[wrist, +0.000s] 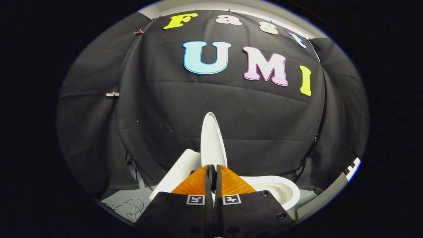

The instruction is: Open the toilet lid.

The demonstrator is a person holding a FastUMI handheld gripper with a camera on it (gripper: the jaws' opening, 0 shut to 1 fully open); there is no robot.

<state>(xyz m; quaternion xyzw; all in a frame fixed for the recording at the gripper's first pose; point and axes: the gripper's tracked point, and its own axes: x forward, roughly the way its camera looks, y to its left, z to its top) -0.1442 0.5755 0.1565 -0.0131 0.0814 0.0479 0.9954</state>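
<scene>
Toilet lid (212, 138) stands upright, edge-on. Hand-held gripper (213, 172) is closed, both fingers pinching the lid's lower edge. Toilet bowl (281, 191) lies open beside.

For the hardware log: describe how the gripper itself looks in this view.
The gripper has two wedge-shaped fingers with ridged, ribbed surfaces, tapering forward to a narrow gap. Behind them sit two flat black matte plates with visible screw holes. Each plate carries a small square black-and-white marker near the inner edge.
</scene>
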